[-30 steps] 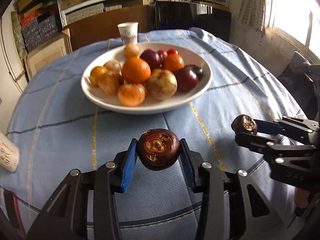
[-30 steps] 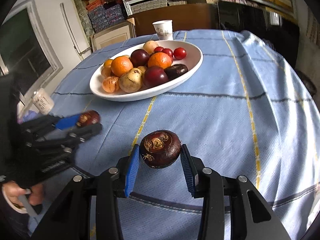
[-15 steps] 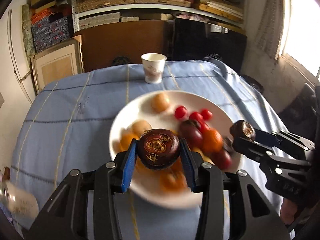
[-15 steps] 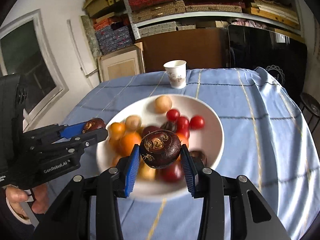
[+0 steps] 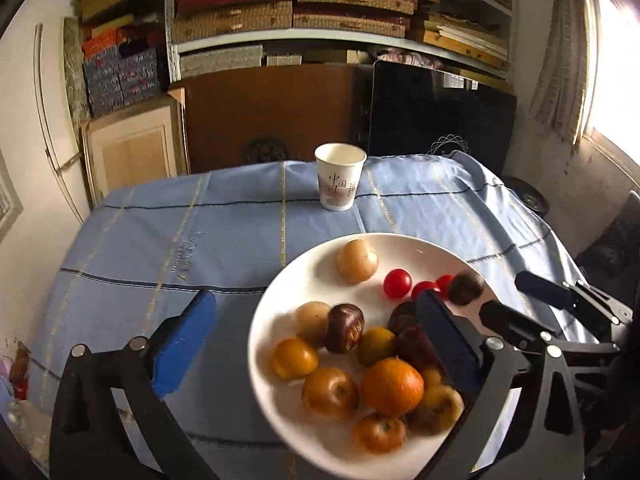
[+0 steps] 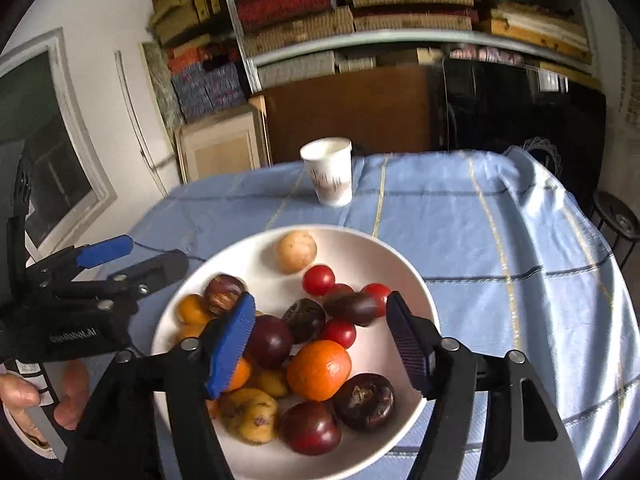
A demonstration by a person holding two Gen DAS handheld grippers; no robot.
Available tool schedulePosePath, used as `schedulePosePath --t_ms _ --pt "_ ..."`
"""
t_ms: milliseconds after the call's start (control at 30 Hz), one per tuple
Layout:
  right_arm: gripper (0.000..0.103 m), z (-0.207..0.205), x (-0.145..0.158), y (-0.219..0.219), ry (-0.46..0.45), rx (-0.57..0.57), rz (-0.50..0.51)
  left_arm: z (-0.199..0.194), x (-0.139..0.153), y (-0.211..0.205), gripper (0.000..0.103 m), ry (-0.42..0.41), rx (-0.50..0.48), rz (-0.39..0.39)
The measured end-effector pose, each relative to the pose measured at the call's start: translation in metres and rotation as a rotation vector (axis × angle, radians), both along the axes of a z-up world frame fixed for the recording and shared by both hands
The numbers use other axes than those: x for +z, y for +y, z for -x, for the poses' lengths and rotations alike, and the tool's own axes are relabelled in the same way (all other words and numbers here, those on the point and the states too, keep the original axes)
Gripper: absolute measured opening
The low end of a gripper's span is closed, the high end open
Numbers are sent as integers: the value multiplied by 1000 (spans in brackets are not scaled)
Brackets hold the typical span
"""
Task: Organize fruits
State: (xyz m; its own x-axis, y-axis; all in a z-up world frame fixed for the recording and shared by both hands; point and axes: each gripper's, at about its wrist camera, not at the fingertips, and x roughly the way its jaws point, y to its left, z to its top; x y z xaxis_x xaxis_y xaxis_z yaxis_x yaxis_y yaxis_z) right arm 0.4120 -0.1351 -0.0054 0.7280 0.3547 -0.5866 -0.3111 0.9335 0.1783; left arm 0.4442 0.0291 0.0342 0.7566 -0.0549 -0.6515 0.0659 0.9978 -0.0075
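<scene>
A white plate (image 5: 269, 322) (image 6: 404, 266) heaped with oranges, plums, cherry tomatoes and yellow fruits sits on the blue tablecloth. My left gripper (image 5: 316, 340) hangs over its left side, jaws opening wide with no pad touching anything. The dark brown fruit (image 5: 345, 328) (image 6: 224, 294) it carried lies loose among the fruits. My right gripper (image 6: 320, 340) (image 5: 516, 306) is over the plate's right side, jaws also opening. Its dark fruit (image 6: 352, 308) (image 5: 466, 288) is free of the pads, blurred beside the tomatoes. The left gripper (image 6: 138, 258) shows at the plate's left rim.
A white paper cup (image 5: 340, 182) (image 6: 328, 172) stands behind the plate near the table's far edge. Shelves of boxes and a dark panel stand beyond. A hand (image 6: 24, 394) holds the left gripper's handle. Bare cloth (image 5: 160, 248) lies left of the plate.
Both grippers carried their dark fruits up and forward over the plate, then opened. Each fruit has left its pads and dropped among the fruits on the plate.
</scene>
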Motion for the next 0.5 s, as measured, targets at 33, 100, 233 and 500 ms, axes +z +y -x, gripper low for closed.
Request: schedulePosePath --t_ms 33,100,233,500 --pt "69 5 3 -1 -5 7 1 7 4 1 98 -1 -3 0" --pt "71 22 11 -2 -23 22 1 25 12 3 98 -15 4 8" --pt "89 64 21 -5 -58 41 17 71 26 6 98 -44 15 29" --pt "99 151 13 -16 -105 5 140 184 15 3 98 -75 45 -27"
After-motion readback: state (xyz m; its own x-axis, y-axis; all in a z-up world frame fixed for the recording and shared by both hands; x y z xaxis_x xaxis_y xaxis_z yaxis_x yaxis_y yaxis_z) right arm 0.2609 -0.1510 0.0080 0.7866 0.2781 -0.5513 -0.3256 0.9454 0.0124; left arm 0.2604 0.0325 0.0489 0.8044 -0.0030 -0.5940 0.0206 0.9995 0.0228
